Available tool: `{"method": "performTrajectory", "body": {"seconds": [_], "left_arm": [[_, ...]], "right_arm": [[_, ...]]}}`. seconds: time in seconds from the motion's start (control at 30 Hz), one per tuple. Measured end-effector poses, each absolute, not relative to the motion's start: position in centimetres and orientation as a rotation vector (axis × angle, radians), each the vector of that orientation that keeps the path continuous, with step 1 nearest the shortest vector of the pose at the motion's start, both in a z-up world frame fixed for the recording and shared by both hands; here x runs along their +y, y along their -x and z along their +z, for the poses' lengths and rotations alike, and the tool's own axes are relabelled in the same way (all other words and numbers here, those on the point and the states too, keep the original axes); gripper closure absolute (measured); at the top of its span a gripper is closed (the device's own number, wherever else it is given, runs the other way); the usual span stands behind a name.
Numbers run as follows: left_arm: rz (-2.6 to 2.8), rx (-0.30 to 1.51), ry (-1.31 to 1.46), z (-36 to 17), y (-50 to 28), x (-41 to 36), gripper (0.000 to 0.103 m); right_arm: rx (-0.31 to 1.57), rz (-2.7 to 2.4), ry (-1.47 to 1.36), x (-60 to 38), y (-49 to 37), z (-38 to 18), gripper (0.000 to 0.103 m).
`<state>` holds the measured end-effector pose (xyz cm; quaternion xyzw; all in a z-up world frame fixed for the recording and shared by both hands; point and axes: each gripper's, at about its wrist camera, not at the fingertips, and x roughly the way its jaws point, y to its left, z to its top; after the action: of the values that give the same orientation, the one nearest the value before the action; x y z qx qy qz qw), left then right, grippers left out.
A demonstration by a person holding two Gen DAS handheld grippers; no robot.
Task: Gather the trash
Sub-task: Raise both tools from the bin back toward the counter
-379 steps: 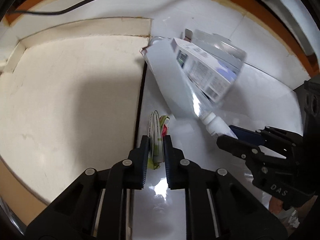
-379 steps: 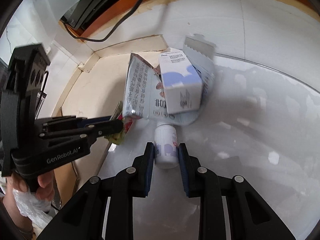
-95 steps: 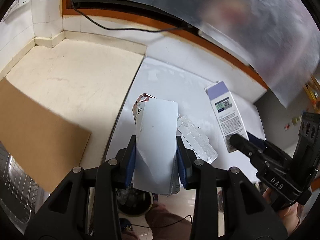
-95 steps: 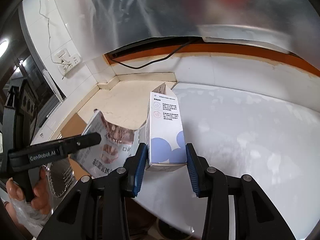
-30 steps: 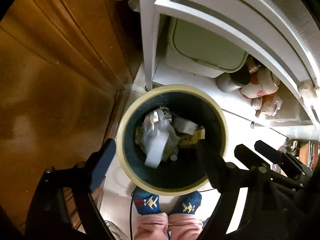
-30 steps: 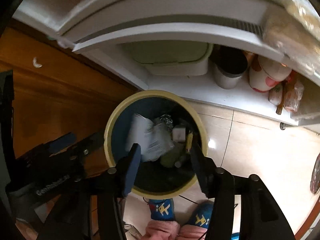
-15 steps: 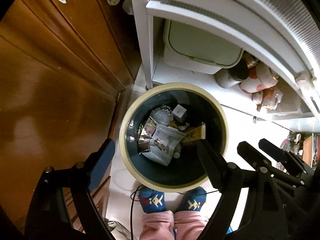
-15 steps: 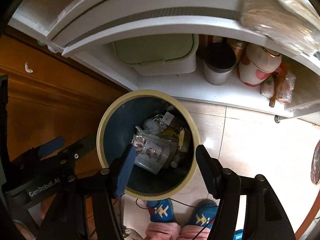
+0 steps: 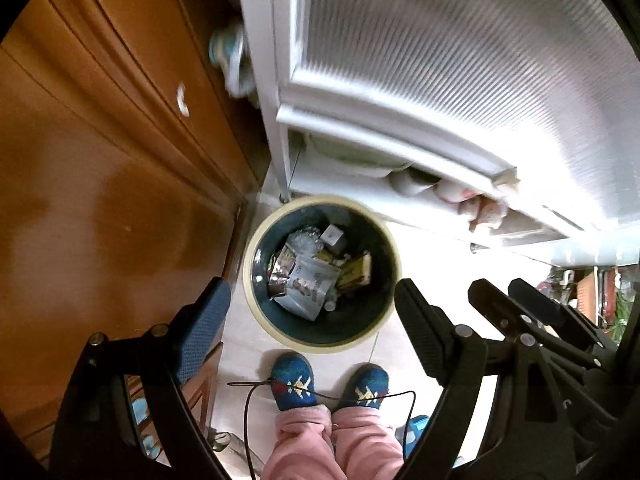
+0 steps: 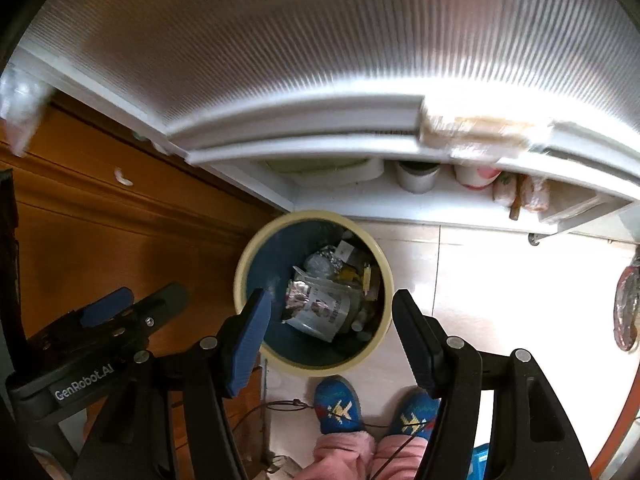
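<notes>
Right now both the left hand-held gripper [image 9: 310, 322] and the right hand-held gripper [image 10: 332, 334] are hanging wide and empty above the bin [image 10: 244, 264], where the trash [image 10: 320, 308] is lying; the loose cable [image 9: 256, 386] is risking snagging the slippers [image 9: 292, 380].

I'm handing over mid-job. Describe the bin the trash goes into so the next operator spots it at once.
Look at the pale tiled floor where the brown wooden cabinet meets the white shelf unit. The trash bin stands there, just ahead of the person's blue slippers. It is the only round open container: cream rim, dark blue inside, holding crumpled wrappers.
</notes>
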<state>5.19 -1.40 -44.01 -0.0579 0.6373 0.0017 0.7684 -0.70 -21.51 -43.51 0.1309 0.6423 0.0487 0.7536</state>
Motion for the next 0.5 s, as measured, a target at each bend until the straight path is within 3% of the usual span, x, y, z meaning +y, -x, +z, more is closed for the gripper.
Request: {"method": "performTrajectory", "body": {"seconds": [0.5], "left_arm": [[-0.039,1.227,0.103,-22.5,-2.2,-3.4,0.021]], "right_arm": [[1.236,0.134,-0.236,-22.7,2.1,-23.1,0.038]]}}
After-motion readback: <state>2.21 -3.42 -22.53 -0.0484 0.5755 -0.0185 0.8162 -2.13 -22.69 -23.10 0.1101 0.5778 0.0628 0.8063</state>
